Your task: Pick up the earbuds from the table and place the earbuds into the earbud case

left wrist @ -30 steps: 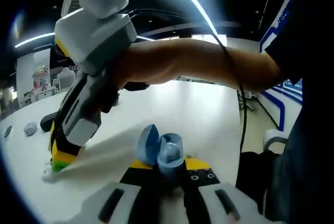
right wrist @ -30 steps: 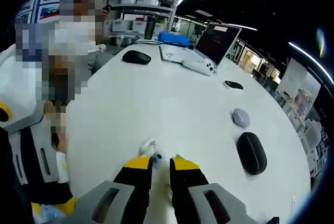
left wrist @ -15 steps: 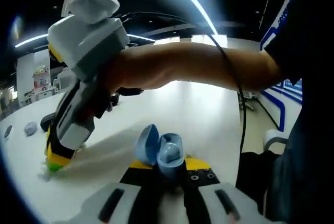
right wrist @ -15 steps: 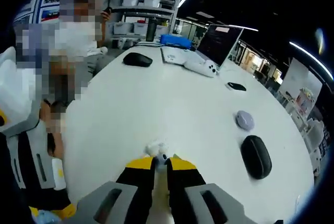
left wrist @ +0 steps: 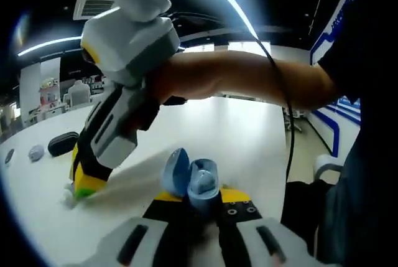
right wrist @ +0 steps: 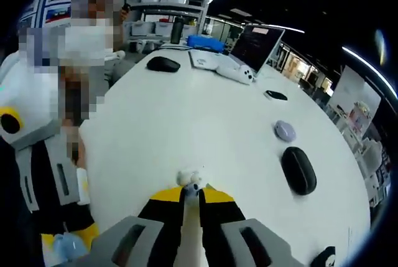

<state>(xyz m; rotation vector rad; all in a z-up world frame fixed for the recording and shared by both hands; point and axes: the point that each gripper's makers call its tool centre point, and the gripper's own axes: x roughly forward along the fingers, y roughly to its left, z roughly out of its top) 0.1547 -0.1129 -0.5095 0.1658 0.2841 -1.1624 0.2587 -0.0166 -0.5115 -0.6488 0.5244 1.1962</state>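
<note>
My right gripper (right wrist: 191, 193) has its jaws pinched nearly together on a white earbud (right wrist: 189, 178), which pokes out just past the tips, low over the white table (right wrist: 205, 117). My left gripper (left wrist: 198, 197) is clamped on the light-blue earbud case (left wrist: 193, 180), whose lid stands open, tipped to the left of the jaws. From the left gripper view, the right gripper (left wrist: 86, 187) sits ahead and to the left of the case, its yellow tip down at the table (left wrist: 230, 136), with the earbud (left wrist: 68, 197) a small white blob at that tip. Beyond my right jaws, to their right, lie a black oval case (right wrist: 298, 170) and a small grey puck (right wrist: 285, 131). Farther off sit a black mouse (right wrist: 163, 63) and an open laptop (right wrist: 249, 49).
</note>
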